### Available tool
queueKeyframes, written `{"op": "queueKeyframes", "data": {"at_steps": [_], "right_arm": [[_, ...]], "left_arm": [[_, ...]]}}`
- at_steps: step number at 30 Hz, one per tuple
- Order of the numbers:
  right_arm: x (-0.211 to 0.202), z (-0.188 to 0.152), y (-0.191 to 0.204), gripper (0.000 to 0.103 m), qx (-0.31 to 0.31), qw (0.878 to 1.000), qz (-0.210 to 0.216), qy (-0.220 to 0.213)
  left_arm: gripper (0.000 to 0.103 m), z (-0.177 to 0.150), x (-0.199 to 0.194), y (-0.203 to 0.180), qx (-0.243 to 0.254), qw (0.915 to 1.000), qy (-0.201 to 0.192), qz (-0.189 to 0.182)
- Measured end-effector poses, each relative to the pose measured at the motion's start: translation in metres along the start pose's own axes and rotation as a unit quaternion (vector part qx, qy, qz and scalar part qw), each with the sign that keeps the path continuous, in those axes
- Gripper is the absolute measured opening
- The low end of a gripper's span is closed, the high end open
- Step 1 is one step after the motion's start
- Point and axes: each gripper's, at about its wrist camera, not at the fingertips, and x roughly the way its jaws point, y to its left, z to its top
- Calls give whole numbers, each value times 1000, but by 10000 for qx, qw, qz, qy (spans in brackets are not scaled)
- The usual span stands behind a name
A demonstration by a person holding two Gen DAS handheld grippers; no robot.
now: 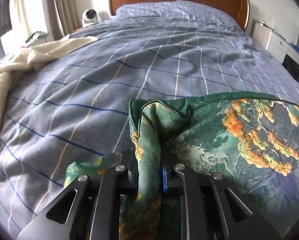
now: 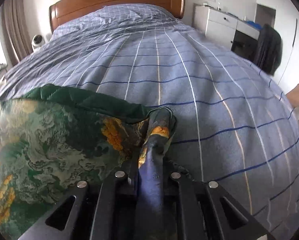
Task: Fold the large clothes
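Green cloth (image 1: 219,140) corners, apparently pinched, hiding both jaws.

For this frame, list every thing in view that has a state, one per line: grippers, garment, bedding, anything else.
left gripper: shut on a bunched corner of the green garment
right gripper: shut on another bunched corner
green garment: lying on the bed, edge turned over, not yet folded flat
checked blue bedspread: spread over the bed, lightly creased
cream blanket: crumpled at the bed's edge
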Motion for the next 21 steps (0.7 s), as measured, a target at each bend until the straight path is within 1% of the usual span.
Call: {"op": "queueKeyframes", "data": {"at_steps": [2, 4, 10, 16, 21], "right_arm": [[2, -1, -9, 16, 163, 9997, 179, 11], [2, -4, -12, 16, 248, 9993, 264, -8], [12, -1, -6, 16, 283, 9992, 269, -47], [12, -1, -11, 16, 335, 9989, 331, -50], [11, -2, -14, 16, 381, 9985, 393, -54]], "left_arm": [[16, -2, 2, 3, -44, 10000, -32, -69], [17, -2, 4, 2, -78, 9999, -68, -98], [17, -3, 5, 0, -138, 9997, -81, -164], [17, -3, 5, 1, -123, 9998, -82, -146], [21, -3, 3, 1, -115, 9999, -94, -61]]}}
